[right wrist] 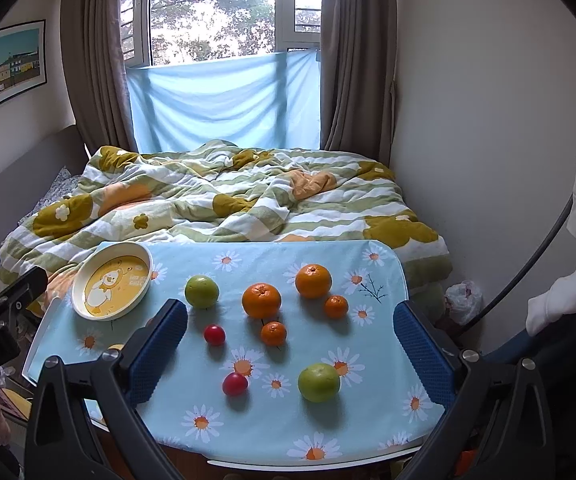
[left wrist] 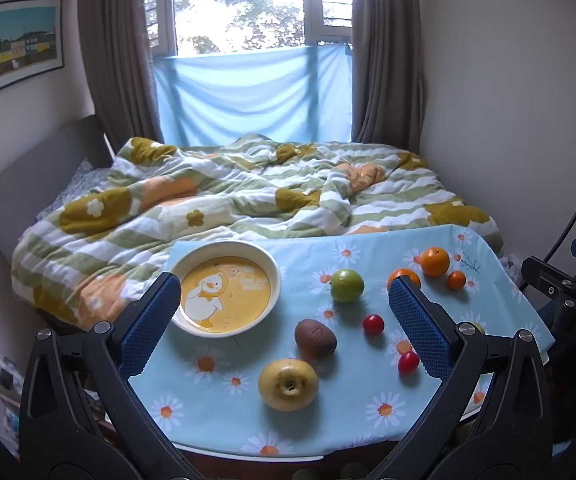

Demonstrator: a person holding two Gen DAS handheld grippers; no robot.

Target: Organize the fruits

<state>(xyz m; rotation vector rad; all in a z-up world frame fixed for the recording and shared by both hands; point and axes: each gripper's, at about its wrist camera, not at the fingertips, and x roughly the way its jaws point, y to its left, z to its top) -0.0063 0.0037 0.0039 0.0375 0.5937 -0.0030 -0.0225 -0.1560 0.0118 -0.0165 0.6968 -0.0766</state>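
Note:
A yellow duck plate (left wrist: pixel 226 287) (right wrist: pixel 112 285) sits empty at the table's far left. In the left wrist view a yellow apple (left wrist: pixel 288 385), a brown kiwi (left wrist: pixel 315 338), two cherry tomatoes (left wrist: pixel 373 324) (left wrist: pixel 408 362), a green fruit (left wrist: pixel 347 285) and oranges (left wrist: pixel 434 261) lie on the daisy cloth. The right wrist view shows two green fruits (right wrist: pixel 202 291) (right wrist: pixel 318 382), two large oranges (right wrist: pixel 261 300) (right wrist: pixel 313 280), two small oranges (right wrist: pixel 274 333) (right wrist: pixel 335 306) and two tomatoes (right wrist: pixel 214 335) (right wrist: pixel 234 383). My left gripper (left wrist: pixel 288 326) and right gripper (right wrist: pixel 293 344) are open, empty, above the table's near edge.
The table (right wrist: pixel 224 462) with its light blue daisy cloth (left wrist: pixel 216 404) stands against a bed with a flowered quilt (left wrist: pixel 216 196). Walls lie left and right; a window with curtains is behind. A plastic bag (right wrist: pixel 463 296) lies on the floor at right.

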